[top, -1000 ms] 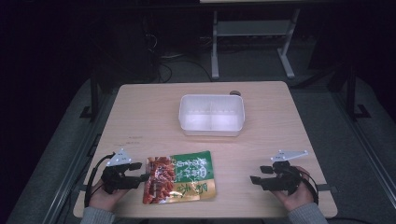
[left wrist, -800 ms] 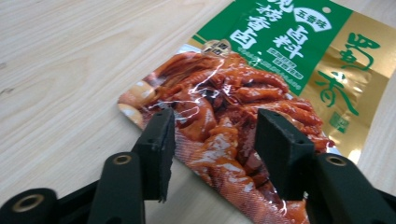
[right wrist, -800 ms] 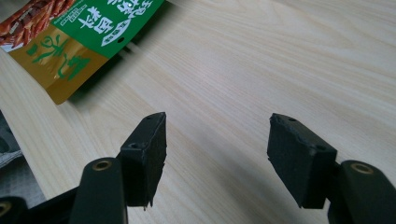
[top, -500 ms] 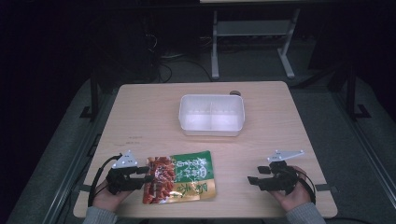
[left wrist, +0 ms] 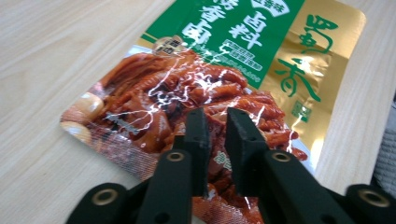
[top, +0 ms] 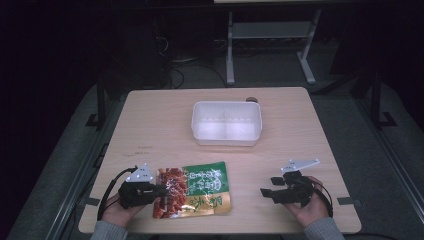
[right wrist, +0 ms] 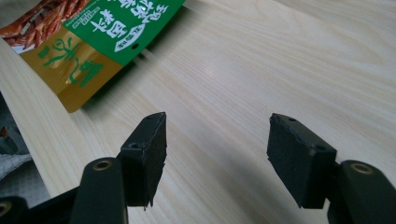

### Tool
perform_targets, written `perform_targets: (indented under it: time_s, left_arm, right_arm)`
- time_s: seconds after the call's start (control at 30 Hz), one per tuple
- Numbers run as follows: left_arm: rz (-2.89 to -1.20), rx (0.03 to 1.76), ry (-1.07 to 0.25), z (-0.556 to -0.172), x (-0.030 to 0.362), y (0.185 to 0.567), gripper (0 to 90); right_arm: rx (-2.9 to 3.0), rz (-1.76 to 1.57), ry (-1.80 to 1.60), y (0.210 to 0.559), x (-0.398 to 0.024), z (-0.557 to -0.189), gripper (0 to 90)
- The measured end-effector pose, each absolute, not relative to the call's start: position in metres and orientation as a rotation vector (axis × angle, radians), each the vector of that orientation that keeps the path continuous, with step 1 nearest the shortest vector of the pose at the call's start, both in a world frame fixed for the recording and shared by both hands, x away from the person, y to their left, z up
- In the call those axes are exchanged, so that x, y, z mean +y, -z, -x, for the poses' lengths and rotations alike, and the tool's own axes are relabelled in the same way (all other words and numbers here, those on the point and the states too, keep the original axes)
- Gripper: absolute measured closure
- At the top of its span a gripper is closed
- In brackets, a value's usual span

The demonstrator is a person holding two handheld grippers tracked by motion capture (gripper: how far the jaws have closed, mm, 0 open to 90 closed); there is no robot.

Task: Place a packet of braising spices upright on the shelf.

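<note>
Tongs first: the left tongs (left wrist: pixel 215 140) sit at the lower middle of the left gripper view, jaws drawn almost together with only a thin gap, over the red printed part of the snack pouch (left wrist: pixel 219 79). Whether they already pinch the foil is hard to tell from this angle; they look laid on it rather than clamped. In the high view the left tongs (top: pixel 159 192) lie at the pouch's left edge, lower left of the frame. The right tongs (right wrist: pixel 217 149) stand wide open over bare surface (right wrist: pixel 261 70), holding nothing, well apart from the pouch.

The pouch (top: pixel 197 190) lies flat near the front edge; the white tray (top: pixel 227 140) sits at the centre, well beyond it.

To grip well, one jaw should probably slide under the pouch's edge seam before closing, since pinching the slick face from above would likely slip.
</note>
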State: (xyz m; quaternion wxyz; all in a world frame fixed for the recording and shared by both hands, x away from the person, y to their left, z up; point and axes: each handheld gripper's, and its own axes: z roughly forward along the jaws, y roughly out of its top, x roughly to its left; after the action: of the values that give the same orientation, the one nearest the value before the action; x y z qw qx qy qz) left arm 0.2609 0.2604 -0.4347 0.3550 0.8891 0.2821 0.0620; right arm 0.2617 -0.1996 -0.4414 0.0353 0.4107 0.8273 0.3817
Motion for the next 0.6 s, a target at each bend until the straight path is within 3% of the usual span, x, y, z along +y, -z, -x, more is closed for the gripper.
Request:
perform_targets:
  time_s: [0.2, 0.6]
  left_arm:
    - [-2.331, 0.704, -0.143, -0.261, 0.254, 0.436, 88.4]
    - [-2.375, 0.704, -0.116, -0.263, 0.253, 0.441, 89.3]
  right_arm:
    - [2.564, -1.238, -1.183, 0.437, -0.185, -0.265, 39.3]
    - [2.656, -1.257, -1.249, 0.434, -0.141, -0.281, 44.6]
